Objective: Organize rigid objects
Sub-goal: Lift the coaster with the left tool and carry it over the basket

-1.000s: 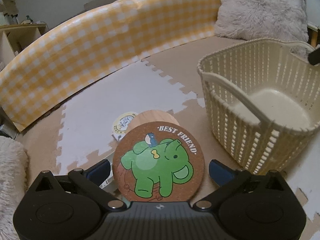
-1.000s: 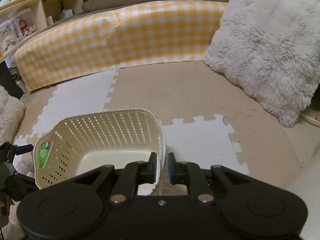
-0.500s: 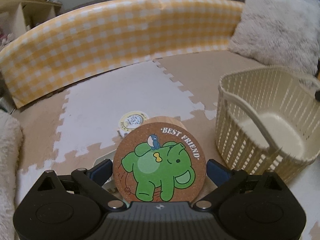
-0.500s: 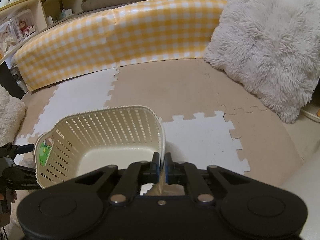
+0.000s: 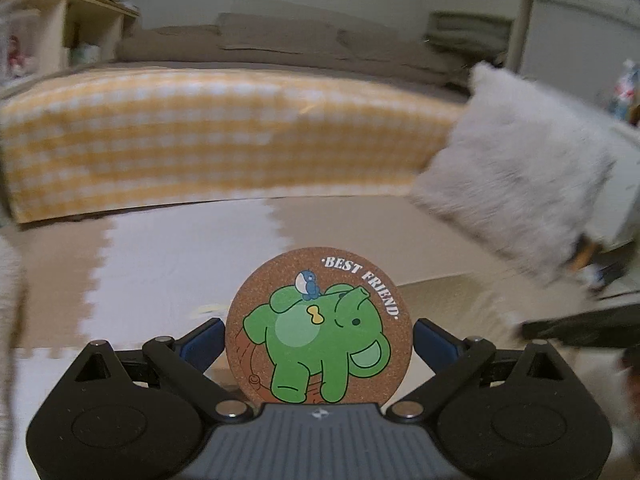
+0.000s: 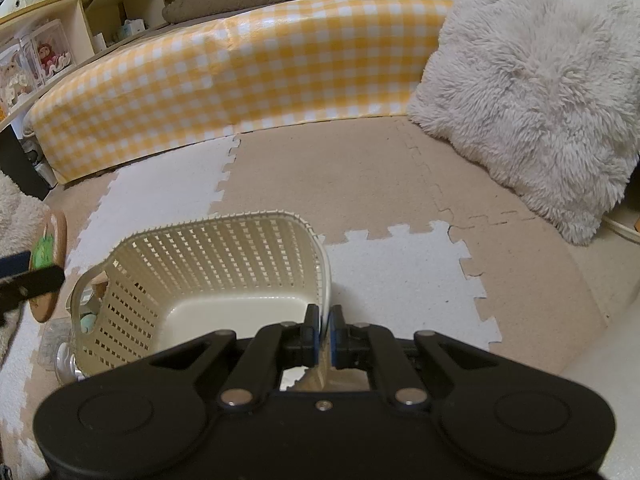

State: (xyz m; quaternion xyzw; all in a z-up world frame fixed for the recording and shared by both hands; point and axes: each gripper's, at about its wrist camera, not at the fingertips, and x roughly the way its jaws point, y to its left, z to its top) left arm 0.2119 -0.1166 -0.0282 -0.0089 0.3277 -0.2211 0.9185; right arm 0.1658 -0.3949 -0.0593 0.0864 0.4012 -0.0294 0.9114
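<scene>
A round cork coaster (image 5: 319,328) printed with a green elephant and "BEST FRIEND" stands upright between the fingers of my left gripper (image 5: 319,340), which is shut on it. In the right wrist view the same coaster (image 6: 50,268) hangs in the air left of the cream plastic basket (image 6: 224,248), above its rim. The basket stands on the foam floor mat and has nothing inside. My right gripper (image 6: 326,332) is shut on the basket's near right rim. The left wrist view is blurred, and the basket (image 5: 452,296) shows there only as a pale smear at the right.
A yellow checked bumper (image 6: 240,80) runs along the back. A fluffy white cushion (image 6: 532,92) leans at the right. A clear small object (image 6: 56,344) lies on the mat (image 6: 400,272) left of the basket. Wooden shelves (image 6: 52,48) stand far left.
My left gripper has risen with the coaster and levelled out, so the basket dropped low in its view. The right gripper's jaws closed fully on the basket rim and stayed put.
</scene>
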